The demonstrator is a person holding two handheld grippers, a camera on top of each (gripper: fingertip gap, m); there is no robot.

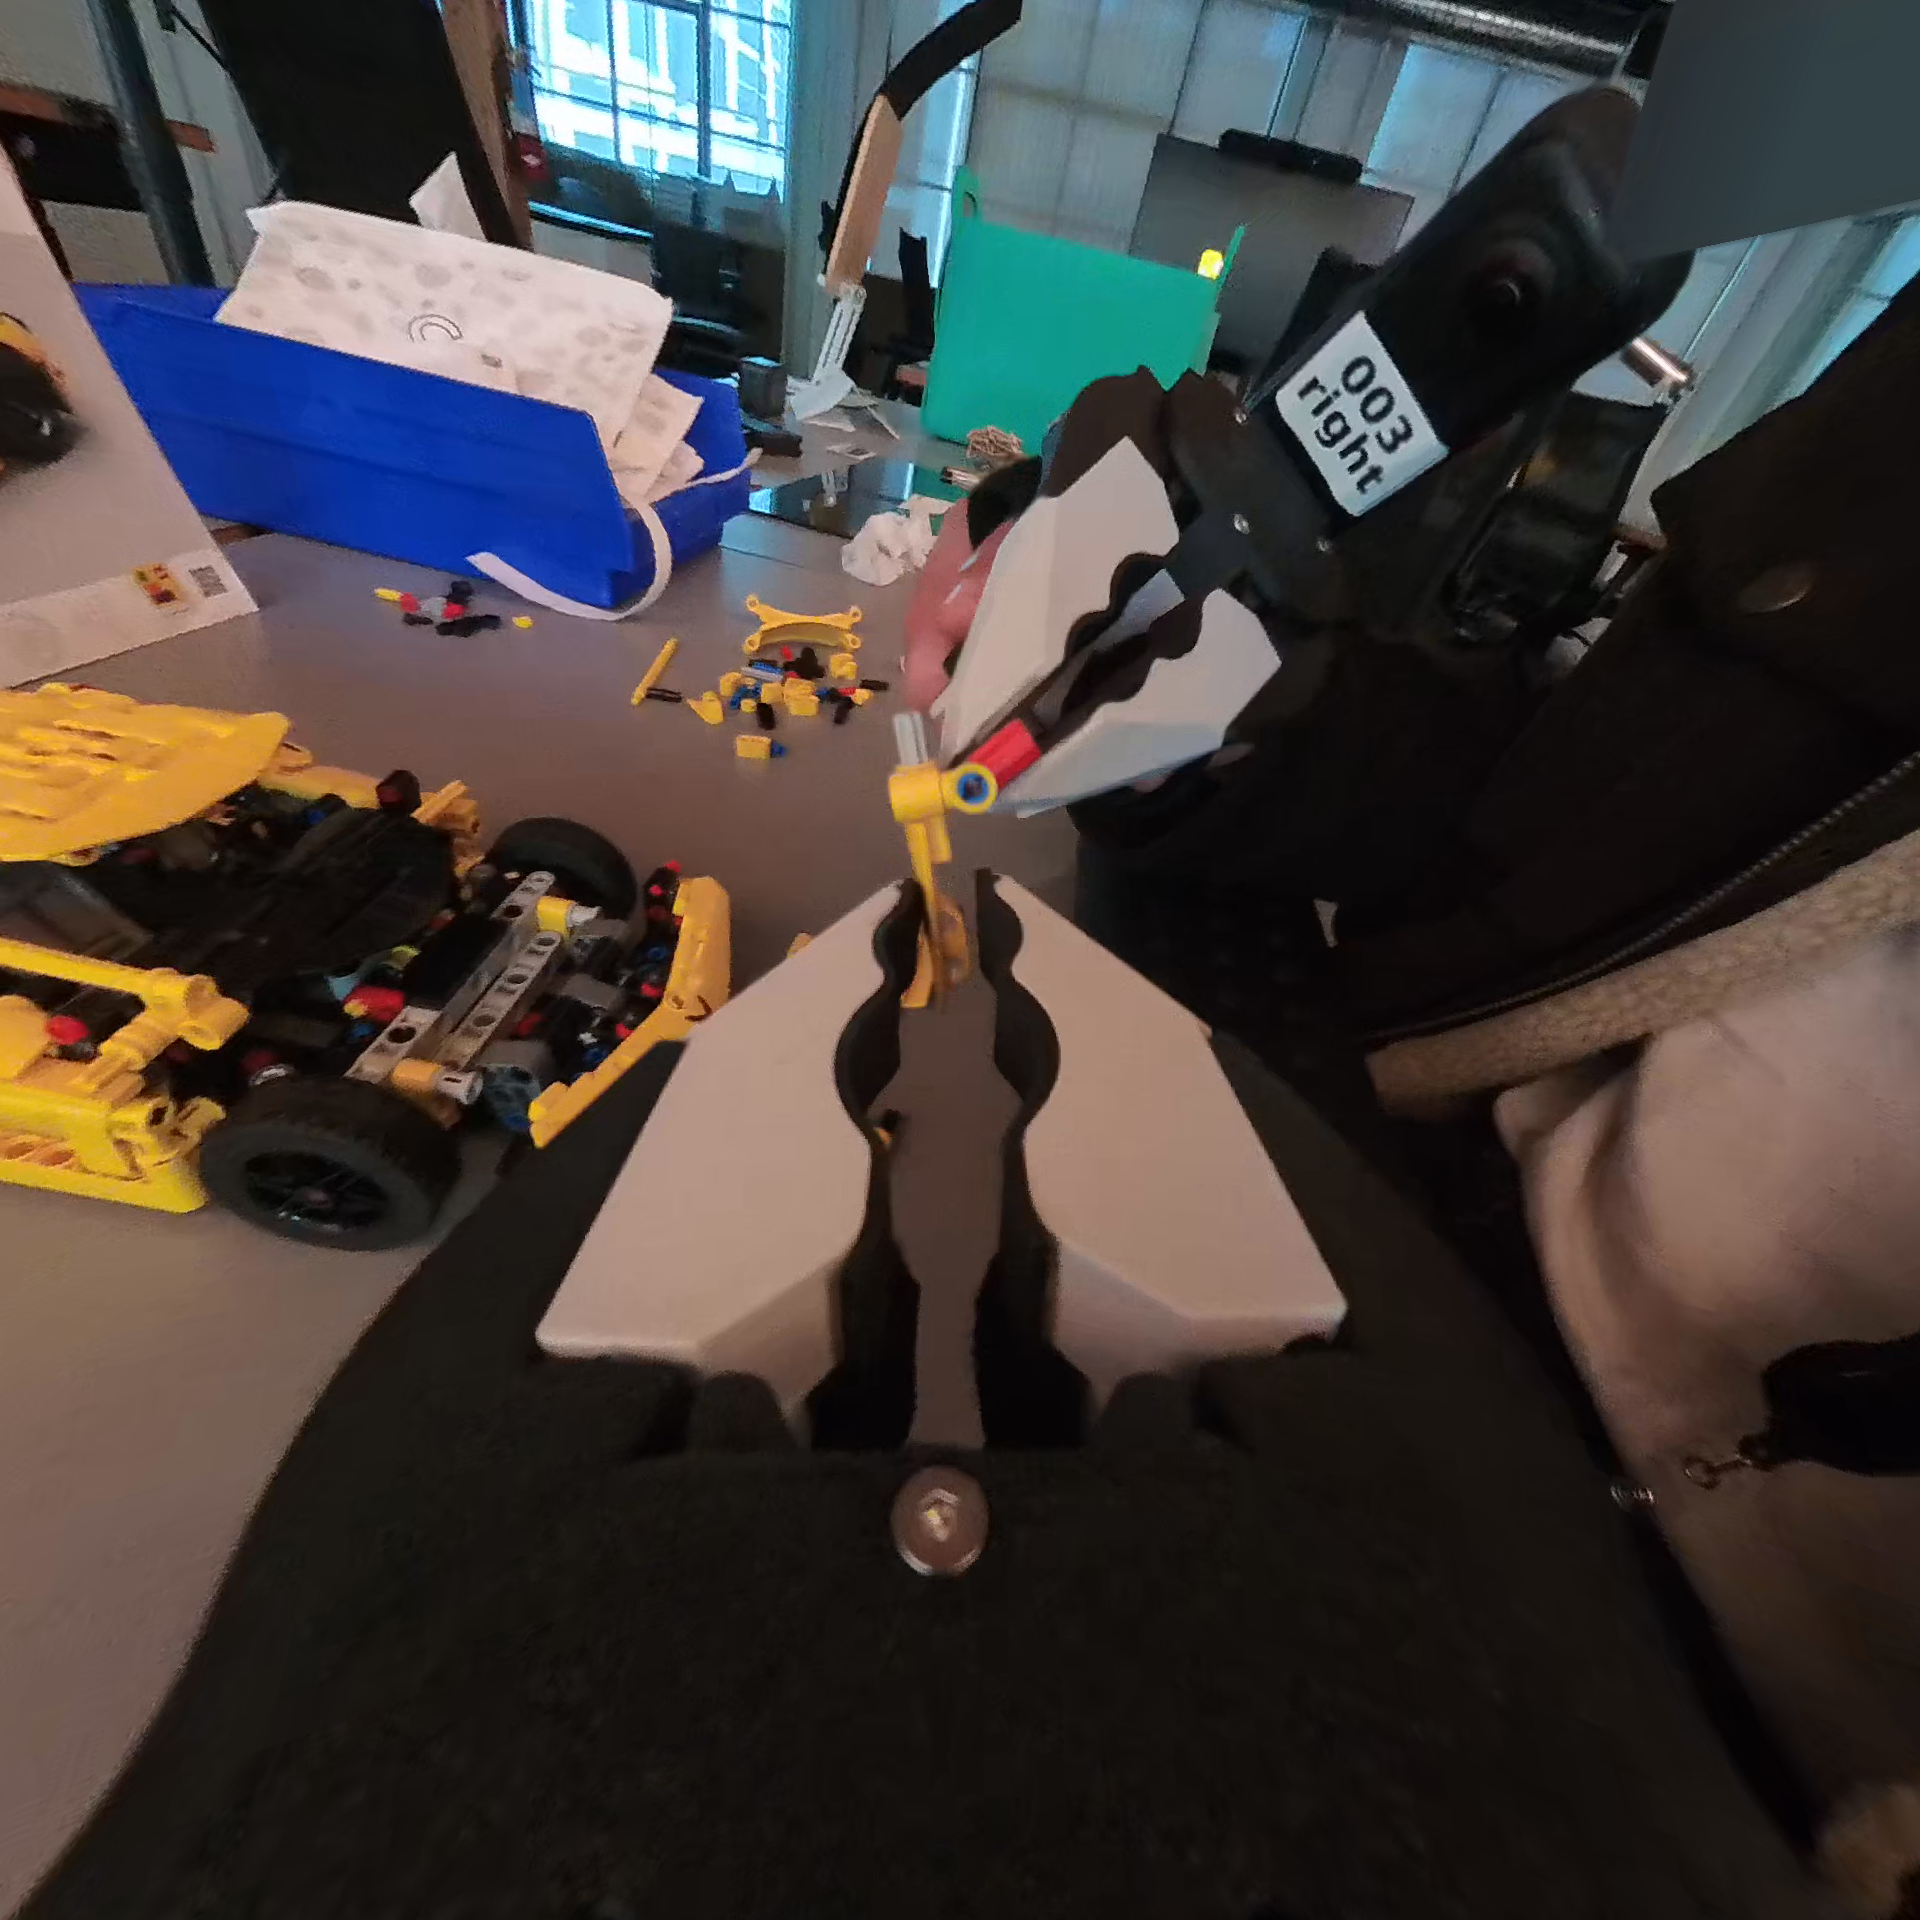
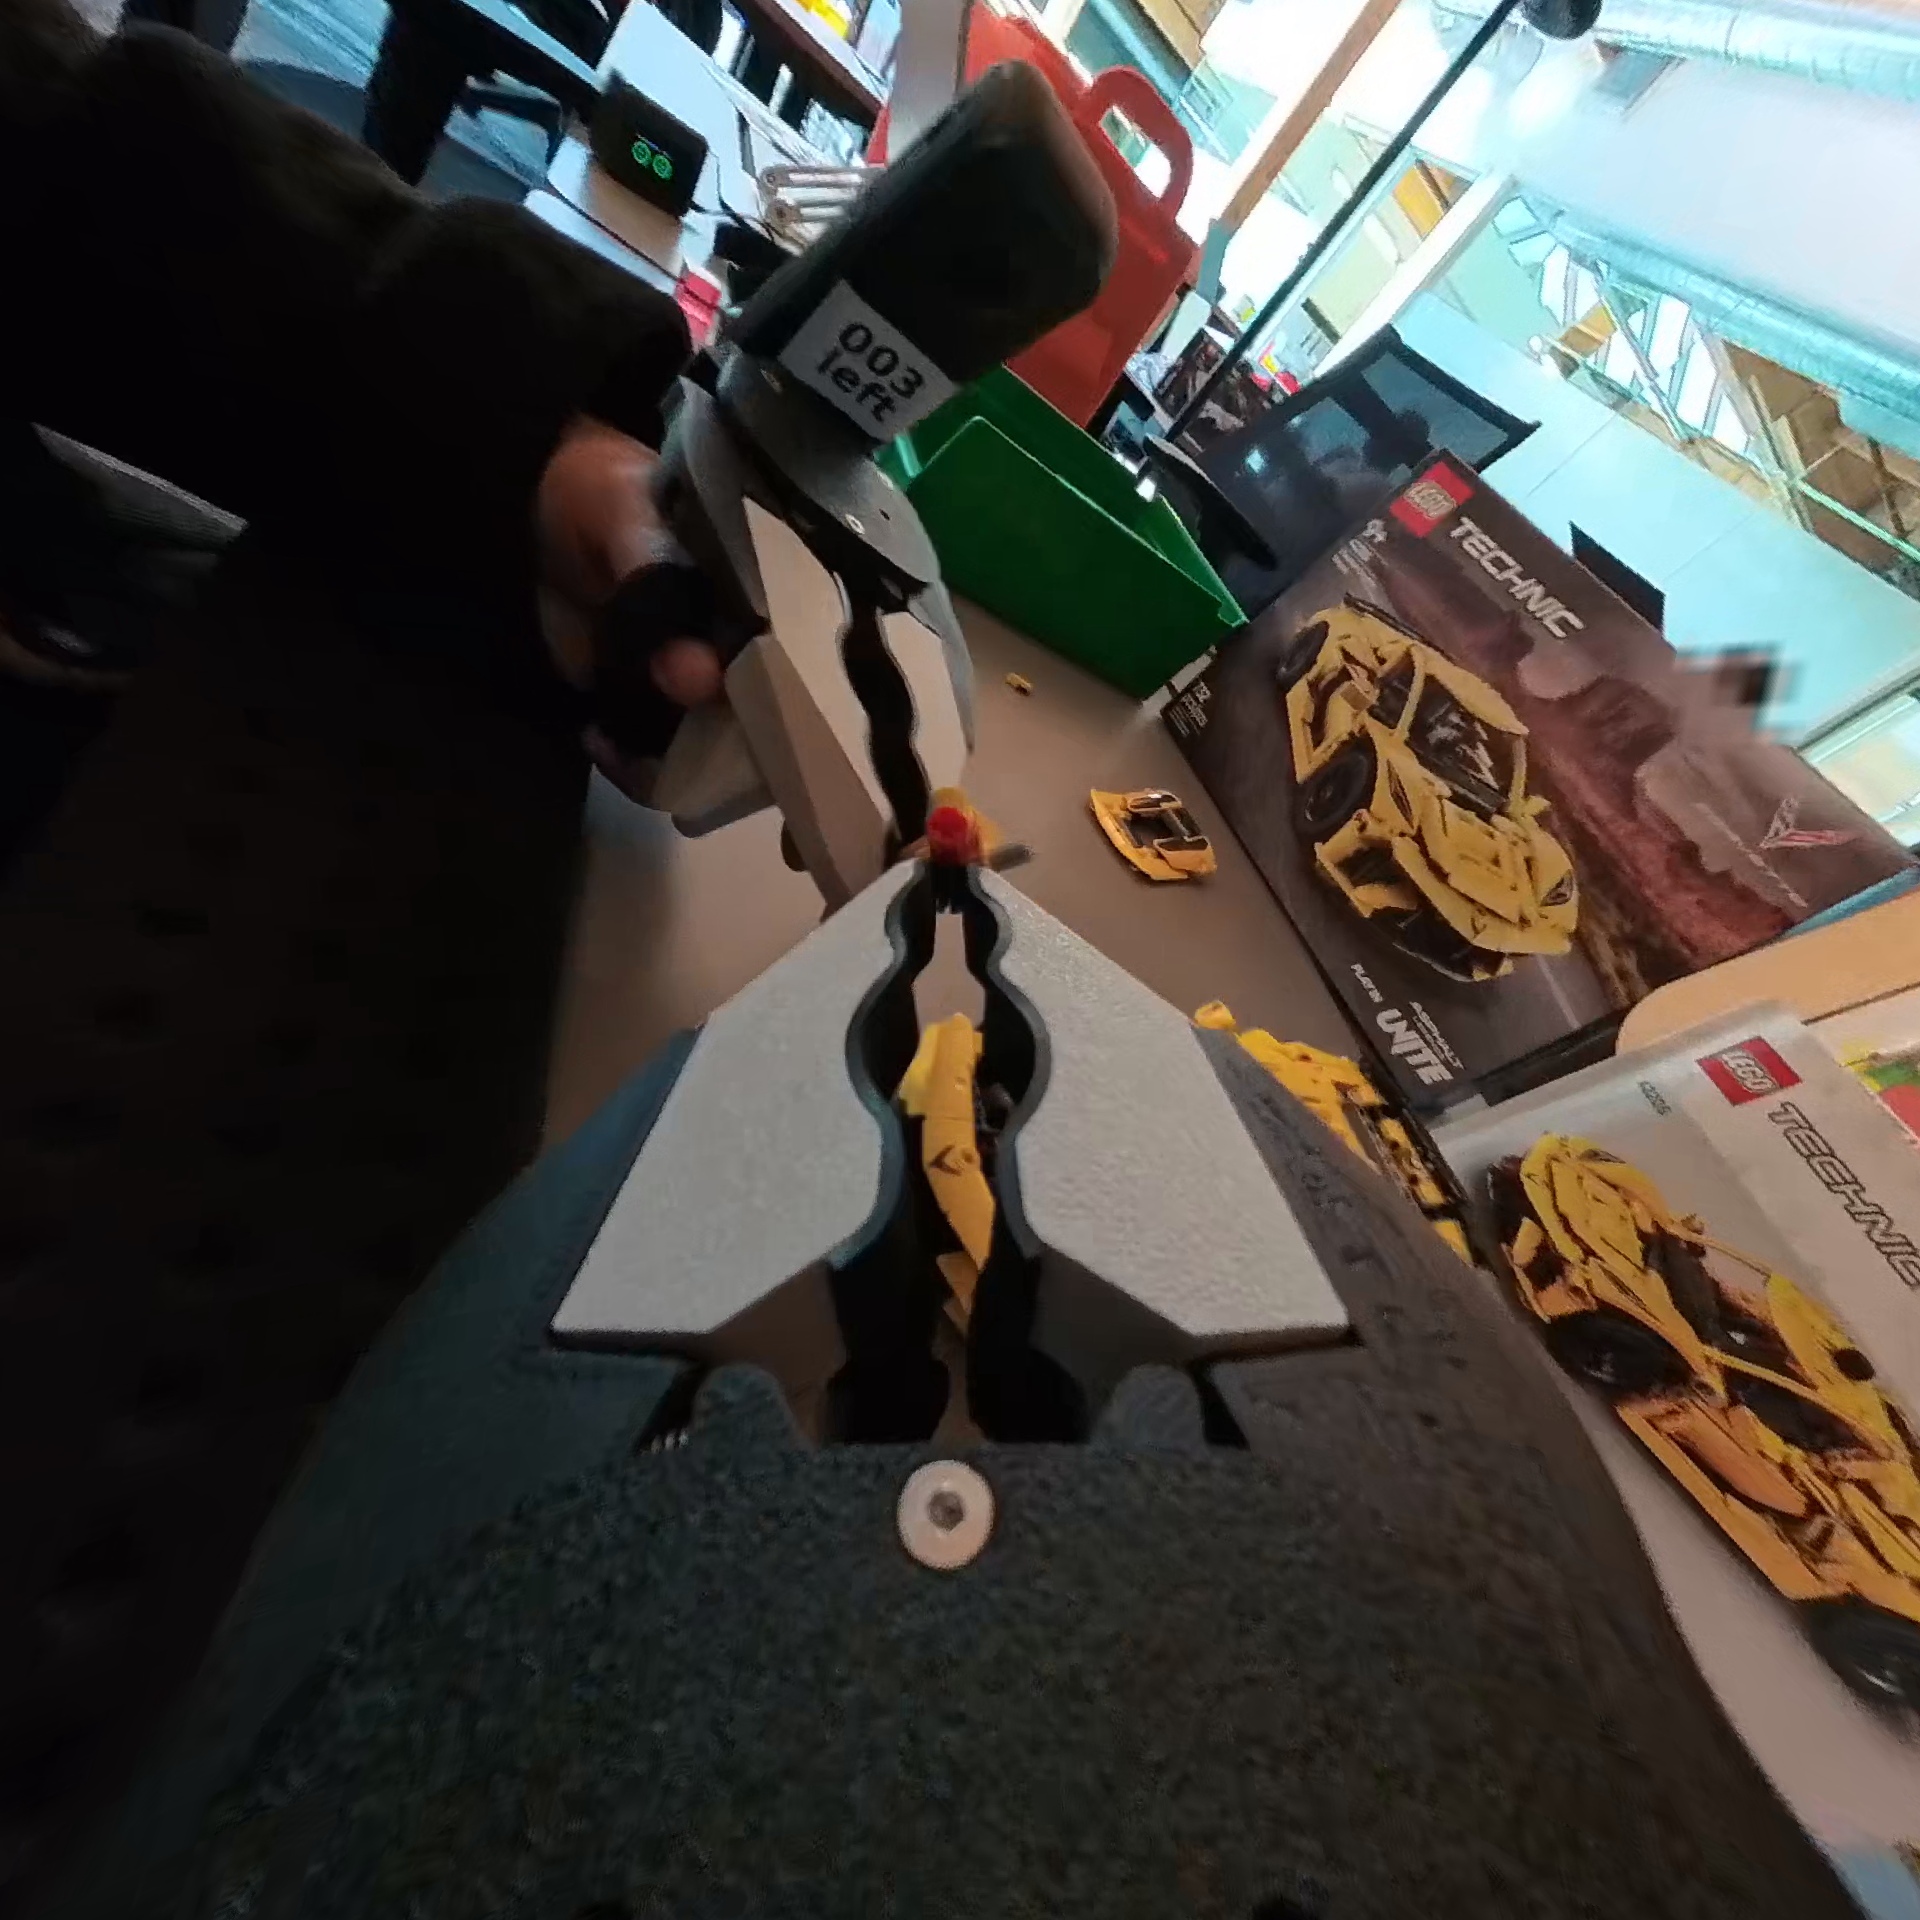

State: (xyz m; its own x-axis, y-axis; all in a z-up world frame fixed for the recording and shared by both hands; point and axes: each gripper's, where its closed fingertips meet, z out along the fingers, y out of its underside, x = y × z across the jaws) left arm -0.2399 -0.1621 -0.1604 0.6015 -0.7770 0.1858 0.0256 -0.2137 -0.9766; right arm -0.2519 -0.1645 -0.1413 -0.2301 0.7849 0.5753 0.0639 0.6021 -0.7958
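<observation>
My left gripper [image 1: 940, 891] is shut on the lower end of a small yellow connector piece [image 1: 928, 831], held above the grey table [image 1: 582, 727]. My right gripper [image 1: 995, 774] comes in from the upper right and is shut on a red bush [image 1: 1006, 750] on a black axle. The bush meets a blue pin [image 1: 972, 788] in the yellow piece's top. In the right wrist view my right gripper [image 2: 948, 881] pinches the red bush [image 2: 948, 829]. The left gripper [image 2: 900, 821], in a hand, touches the same small assembly from the left.
A half-built yellow and black toy car [image 1: 312, 987] stands at the left. Loose small parts [image 1: 800, 681] lie behind it, with a blue bin [image 1: 416, 447] and a green bin [image 1: 1060, 322]. A set box [image 2: 1507, 748], a booklet [image 2: 1714, 1299] and a yellow panel [image 2: 1153, 821] are on the right. Both grippers' tips are close together, under 4 cm apart.
</observation>
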